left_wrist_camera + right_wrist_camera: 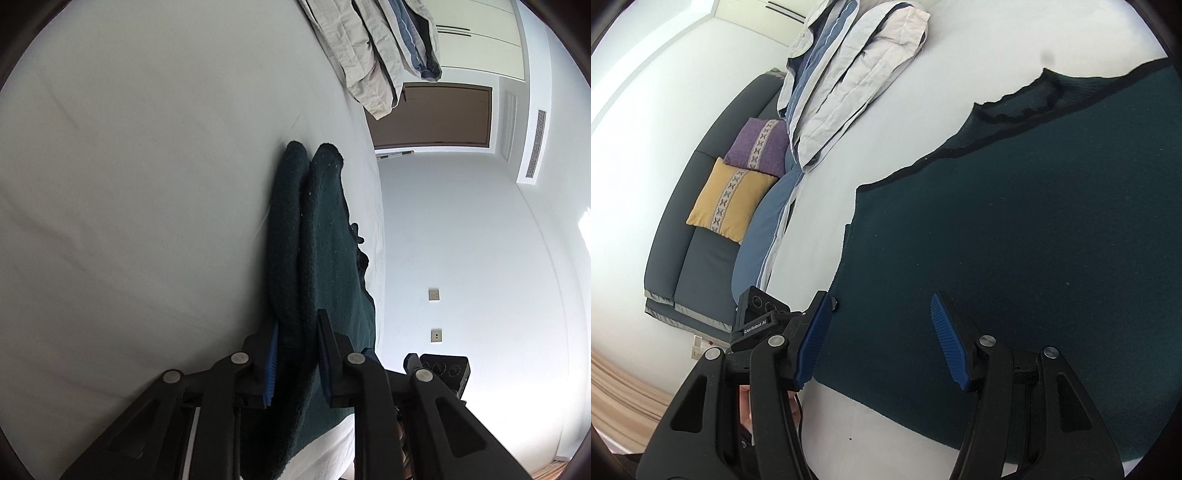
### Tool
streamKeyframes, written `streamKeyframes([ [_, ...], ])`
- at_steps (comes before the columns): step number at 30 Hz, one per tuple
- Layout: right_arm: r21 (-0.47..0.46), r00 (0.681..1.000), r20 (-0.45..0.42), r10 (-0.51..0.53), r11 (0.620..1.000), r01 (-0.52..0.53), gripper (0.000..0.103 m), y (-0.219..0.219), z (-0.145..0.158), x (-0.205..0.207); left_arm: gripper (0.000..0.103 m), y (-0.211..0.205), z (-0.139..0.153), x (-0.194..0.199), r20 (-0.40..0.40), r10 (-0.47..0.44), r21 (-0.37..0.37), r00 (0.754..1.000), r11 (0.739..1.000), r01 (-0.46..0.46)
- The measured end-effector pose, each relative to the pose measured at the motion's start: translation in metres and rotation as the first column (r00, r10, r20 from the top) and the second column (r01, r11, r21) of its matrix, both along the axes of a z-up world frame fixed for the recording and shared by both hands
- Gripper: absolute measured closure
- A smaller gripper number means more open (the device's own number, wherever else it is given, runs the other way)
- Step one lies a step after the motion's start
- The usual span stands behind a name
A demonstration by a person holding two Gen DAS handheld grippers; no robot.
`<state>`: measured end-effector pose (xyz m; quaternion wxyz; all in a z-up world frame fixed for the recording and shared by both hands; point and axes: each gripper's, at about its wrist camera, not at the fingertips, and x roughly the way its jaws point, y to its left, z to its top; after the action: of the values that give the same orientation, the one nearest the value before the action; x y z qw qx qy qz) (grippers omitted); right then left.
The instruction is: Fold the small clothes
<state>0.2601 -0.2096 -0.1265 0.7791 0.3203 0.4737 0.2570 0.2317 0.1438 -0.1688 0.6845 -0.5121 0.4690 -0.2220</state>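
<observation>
A dark green knitted garment [1015,236] lies on the white bed sheet [923,110]. In the left wrist view my left gripper [297,332] is shut on a doubled fold of the garment [321,236], which stands up from the sheet between its blue pads. In the right wrist view my right gripper [881,325] is open just above the flat part of the garment, near its edge, holding nothing. The garment's black-trimmed neckline [1034,99] lies at the far side.
A folded grey and blue duvet [849,66] lies at the far end of the bed; it also shows in the left wrist view [373,48]. A dark sofa [701,229] with a yellow cushion [729,199] and a purple cushion [757,147] stands beside the bed.
</observation>
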Motion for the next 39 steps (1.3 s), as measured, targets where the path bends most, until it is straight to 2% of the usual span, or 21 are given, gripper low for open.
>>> streamKeyframes([
  [3, -0.036, 1.000, -0.017, 0.022, 0.999, -0.022, 0.048, 0.014, -0.004, 0.010, 0.084, 0.001, 0.003, -0.002, 0.015, 0.015, 0.005, 1.000, 1.000, -0.015],
  [6, -0.076, 0.994, -0.103, 0.046, 0.996, -0.054, 0.049, 0.023, -0.023, 0.023, 0.085, -0.003, 0.009, -0.002, 0.032, 0.003, 0.061, 0.999, 0.998, -0.005],
  [9, -0.053, 0.994, -0.100, 0.054, 0.997, -0.060, 0.052, 0.021, -0.038, 0.028, 0.085, -0.007, 0.016, -0.001, 0.044, -0.010, 0.117, 0.999, 0.993, 0.005],
  [13, -0.019, 0.994, -0.101, 0.046, 0.999, -0.048, 0.052, 0.017, -0.041, 0.027, 0.086, -0.015, 0.029, -0.001, 0.059, -0.022, 0.181, 0.998, 0.983, 0.011],
  [16, 0.110, 0.994, -0.112, 0.005, 0.994, 0.008, 0.050, -0.003, -0.038, 0.023, 0.086, -0.027, 0.049, 0.000, 0.080, -0.038, 0.233, 0.996, 0.972, 0.018],
  [18, 0.200, 0.996, -0.088, -0.035, 0.978, 0.052, 0.050, -0.026, -0.033, 0.018, 0.086, -0.040, 0.064, 0.002, 0.098, -0.056, 0.267, 0.994, 0.963, 0.028],
  [22, 0.280, 0.992, -0.068, -0.102, 0.953, 0.117, 0.048, -0.078, -0.022, 0.006, 0.086, -0.088, 0.096, 0.009, 0.141, -0.124, 0.324, 0.982, 0.943, 0.073],
  [26, 0.297, 0.985, -0.038, -0.167, 0.939, 0.171, 0.048, -0.136, -0.008, -0.011, 0.086, -0.161, 0.115, 0.017, 0.176, -0.227, 0.379, 0.958, 0.914, 0.147],
  [29, 0.280, 0.977, -0.017, -0.212, 0.937, 0.208, 0.049, -0.175, -0.001, -0.024, 0.086, -0.217, 0.111, 0.019, 0.166, -0.286, 0.410, 0.944, 0.890, 0.198],
  [32, 0.261, 0.967, -0.047, -0.251, 0.931, 0.254, 0.048, -0.210, -0.010, -0.033, 0.086, -0.262, 0.087, 0.020, 0.124, -0.306, 0.418, 0.944, 0.879, 0.230],
  [34, 0.255, 0.959, -0.089, -0.269, 0.925, 0.283, 0.048, -0.226, -0.023, -0.037, 0.083, -0.281, 0.061, 0.019, 0.069, -0.290, 0.396, 0.955, 0.886, 0.240],
  [36, 0.263, 0.954, -0.119, -0.274, 0.918, 0.296, 0.049, -0.237, -0.034, -0.041, 0.080, -0.289, 0.054, 0.012, 0.095, -0.278, 0.409, 0.956, 0.886, 0.217],
  [38, 0.271, 0.955, -0.119, -0.271, 0.916, 0.294, 0.050, -0.240, -0.039, -0.042, 0.063, -0.291, 0.061, 0.004, 0.122, -0.292, 0.405, 0.949, 0.887, 0.221],
  [39, 0.270, 0.955, -0.117, -0.272, 0.917, 0.294, 0.050, -0.240, -0.039, -0.041, 0.047, -0.289, 0.066, 0.000, 0.121, -0.303, 0.387, 0.945, 0.892, 0.236],
])
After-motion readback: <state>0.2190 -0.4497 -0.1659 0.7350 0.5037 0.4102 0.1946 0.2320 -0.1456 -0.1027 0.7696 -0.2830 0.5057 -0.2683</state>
